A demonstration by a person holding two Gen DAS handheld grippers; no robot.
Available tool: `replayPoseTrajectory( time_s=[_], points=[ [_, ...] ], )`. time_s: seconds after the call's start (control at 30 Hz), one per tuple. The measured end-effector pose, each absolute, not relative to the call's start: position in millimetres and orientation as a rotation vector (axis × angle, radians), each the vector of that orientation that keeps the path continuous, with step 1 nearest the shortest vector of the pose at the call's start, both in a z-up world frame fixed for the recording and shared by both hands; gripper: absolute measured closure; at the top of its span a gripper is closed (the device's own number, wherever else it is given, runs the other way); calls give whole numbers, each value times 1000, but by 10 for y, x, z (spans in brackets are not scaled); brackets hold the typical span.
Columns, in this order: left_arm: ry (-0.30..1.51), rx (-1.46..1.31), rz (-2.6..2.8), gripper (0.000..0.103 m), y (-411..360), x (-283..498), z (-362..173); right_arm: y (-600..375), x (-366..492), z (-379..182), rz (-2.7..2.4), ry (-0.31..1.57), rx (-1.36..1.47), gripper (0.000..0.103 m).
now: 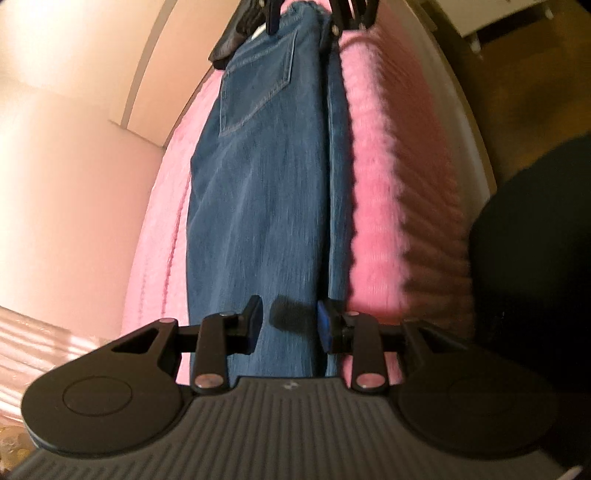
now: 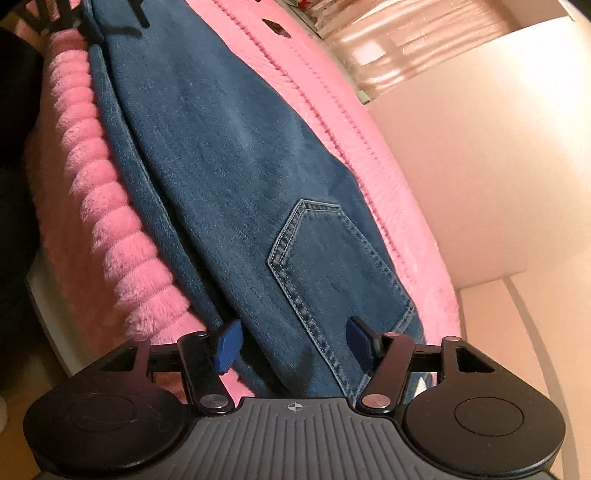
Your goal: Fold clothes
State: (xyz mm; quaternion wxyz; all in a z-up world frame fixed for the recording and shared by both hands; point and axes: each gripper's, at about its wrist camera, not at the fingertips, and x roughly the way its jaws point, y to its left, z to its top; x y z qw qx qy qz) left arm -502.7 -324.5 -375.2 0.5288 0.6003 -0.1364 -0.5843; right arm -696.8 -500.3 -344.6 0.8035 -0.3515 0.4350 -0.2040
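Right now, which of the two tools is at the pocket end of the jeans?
The right tool: the stitched back pocket lies just ahead of its fingers. The left tool sits at the plain leg end of the jeans.

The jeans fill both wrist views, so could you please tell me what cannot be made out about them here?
- Left wrist view: the jeans are motion-blurred; whether the left gripper pinches the denim is unclear.
- Same view: the waistband is cut off by the top edge and covered by the right gripper.
- Right wrist view: the right gripper body hides the waistband edge.
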Motion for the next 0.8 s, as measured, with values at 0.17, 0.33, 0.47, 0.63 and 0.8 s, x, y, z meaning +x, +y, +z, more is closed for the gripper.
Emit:
replayPoseTrajectory(
  time_s=[0.17,0.33,0.47,0.63,0.8],
  points=[
    [-267,1402,-1384,99,-3248,-4994,-3761,-4991,-6947,-3478,-455,915,-703,100],
    [-263,1362,-1418,101,-3101,-5007,-3645,-4861,-7100,-3374,-474,895,-681,101],
    [-265,1393,-1417,102,-3106,-5041,-3784,-4830,-7016,-3615,-469,961,-685,100],
    [-202,1372,-1446,101,-3046,-4953,-3711,-4818,-6995,-3509,-495,960,-660,43],
    [56,1151,-1529,89,-2920,-4532,-3333,-4792,-7032,-3117,-507,846,-456,40]
  ],
)
